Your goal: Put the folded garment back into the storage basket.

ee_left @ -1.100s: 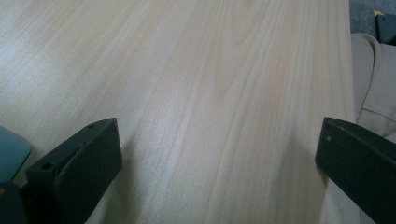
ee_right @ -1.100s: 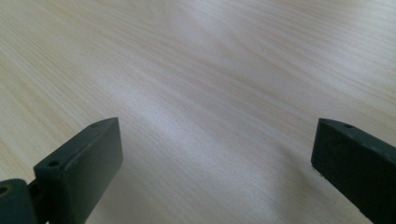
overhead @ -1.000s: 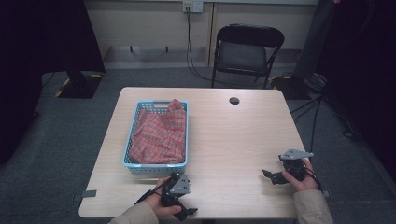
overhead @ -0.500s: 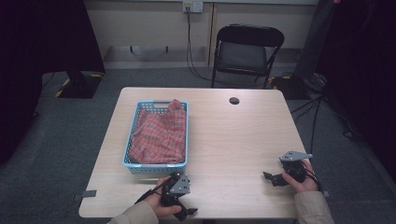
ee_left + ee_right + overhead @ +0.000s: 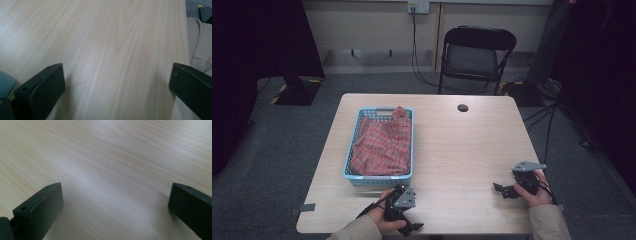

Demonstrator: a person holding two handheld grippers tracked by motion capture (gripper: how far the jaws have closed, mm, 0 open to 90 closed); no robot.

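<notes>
Red plaid cloth (image 5: 382, 145) hides the light-blue plastic basket's (image 5: 353, 135) floor; black folding chair's (image 5: 476, 57) legs partly hidden behind wooden table (image 5: 467, 150).

Red plaid cloth (image 5: 383, 145) crumpled inside light-blue basket (image 5: 352, 172), one corner peaking over far right rim; table's left half.

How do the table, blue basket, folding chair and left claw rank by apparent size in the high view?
1. Table
2. Folding chair and blue basket: look alike in extent, and the chair stands farther off, so unranked
3. Left claw
</notes>
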